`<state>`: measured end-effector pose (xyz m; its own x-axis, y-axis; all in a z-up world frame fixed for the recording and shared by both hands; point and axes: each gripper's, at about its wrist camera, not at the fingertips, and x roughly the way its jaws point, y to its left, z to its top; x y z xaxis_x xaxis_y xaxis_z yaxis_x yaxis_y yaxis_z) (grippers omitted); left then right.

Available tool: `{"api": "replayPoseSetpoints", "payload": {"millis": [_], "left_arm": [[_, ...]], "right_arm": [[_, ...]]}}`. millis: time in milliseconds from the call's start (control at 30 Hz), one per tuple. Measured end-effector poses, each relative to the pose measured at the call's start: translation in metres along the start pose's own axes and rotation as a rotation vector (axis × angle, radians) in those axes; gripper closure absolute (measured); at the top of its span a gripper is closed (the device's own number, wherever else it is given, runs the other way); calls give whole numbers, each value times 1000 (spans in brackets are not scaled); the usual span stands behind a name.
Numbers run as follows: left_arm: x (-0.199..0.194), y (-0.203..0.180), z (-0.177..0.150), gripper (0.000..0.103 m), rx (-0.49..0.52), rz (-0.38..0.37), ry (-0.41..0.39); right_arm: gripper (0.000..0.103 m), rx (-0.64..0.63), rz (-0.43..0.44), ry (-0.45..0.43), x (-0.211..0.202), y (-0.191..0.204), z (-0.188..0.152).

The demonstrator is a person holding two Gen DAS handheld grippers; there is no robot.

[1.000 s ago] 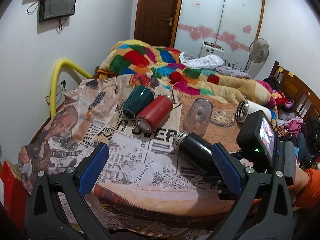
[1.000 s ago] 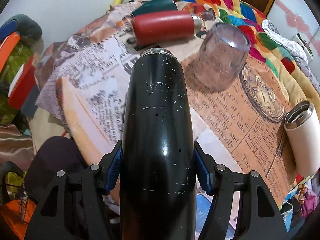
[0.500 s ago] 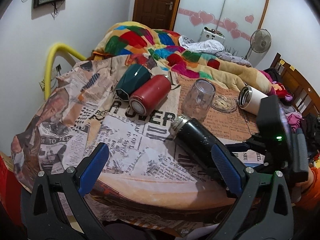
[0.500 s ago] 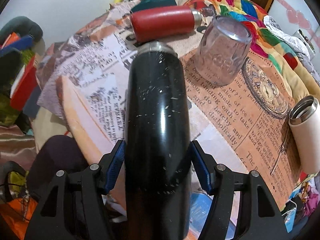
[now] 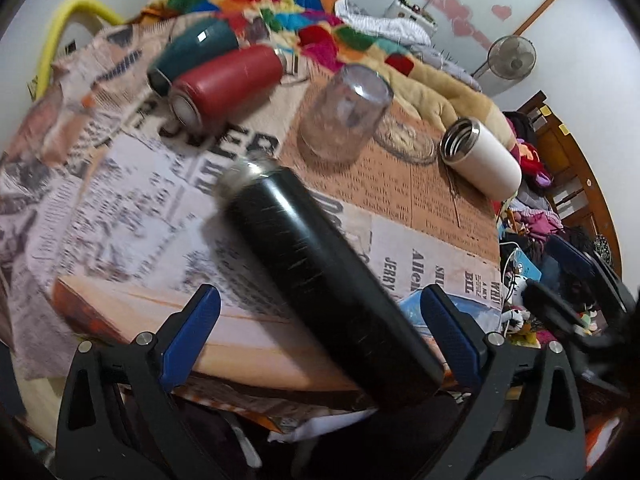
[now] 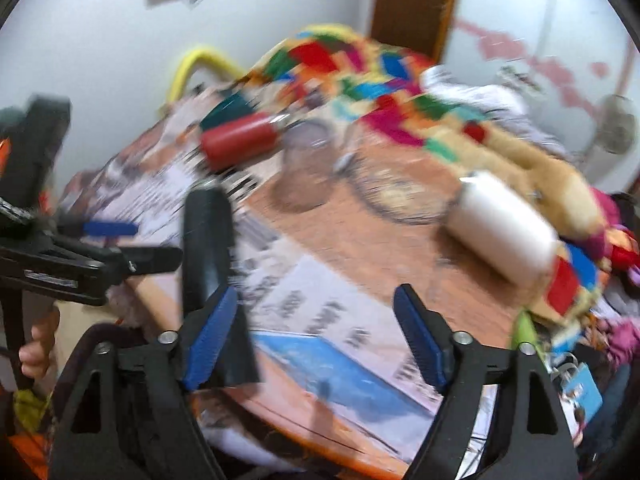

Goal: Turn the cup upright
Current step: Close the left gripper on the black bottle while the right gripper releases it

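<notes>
A black flask [image 5: 320, 272] lies tilted at the table's near edge, its steel mouth pointing away, between the wide-open fingers of my left gripper [image 5: 320, 328], which do not touch it. In the blurred right wrist view the flask [image 6: 206, 248] stands just left of my right gripper [image 6: 316, 336], against its left finger; that gripper is open and holds nothing. The left gripper's tool [image 6: 80, 256] shows at far left there.
On the newspaper-print tablecloth [image 5: 420, 208] lie a red flask [image 5: 228, 80], a teal cup [image 5: 196, 50] and a white flask [image 5: 482, 158]. A clear glass [image 5: 344, 114] stands mouth down. A colourful quilt [image 5: 304, 12] lies behind. Clutter sits right of the table.
My right gripper has opened and let go of the black flask, then swung right. My left gripper has moved in so its open fingers flank the flask.
</notes>
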<state>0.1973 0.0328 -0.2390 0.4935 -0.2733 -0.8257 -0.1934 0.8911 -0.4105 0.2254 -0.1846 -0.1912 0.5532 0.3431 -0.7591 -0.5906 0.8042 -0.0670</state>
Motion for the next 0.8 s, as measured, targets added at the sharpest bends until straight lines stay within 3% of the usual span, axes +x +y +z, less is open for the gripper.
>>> {"api": "replayPoseSetpoints", "payload": {"millis": [100, 333, 467, 533, 800], "left_arm": [[11, 0, 2, 6, -27, 12, 34], [37, 7, 14, 9, -62, 119, 80], [55, 2, 19, 25, -25, 179, 103], [60, 0, 21, 33, -17, 205, 98], [48, -32, 24, 39, 113, 241, 7]], "right_arm": [[21, 60, 12, -33, -13, -5, -10], [21, 143, 9, -94, -30, -6, -23], [21, 182, 23, -104, -32, -8, -29], [21, 202, 33, -107, -33, -9, -31], [21, 245, 24, -115, -42, -18, -34]]}}
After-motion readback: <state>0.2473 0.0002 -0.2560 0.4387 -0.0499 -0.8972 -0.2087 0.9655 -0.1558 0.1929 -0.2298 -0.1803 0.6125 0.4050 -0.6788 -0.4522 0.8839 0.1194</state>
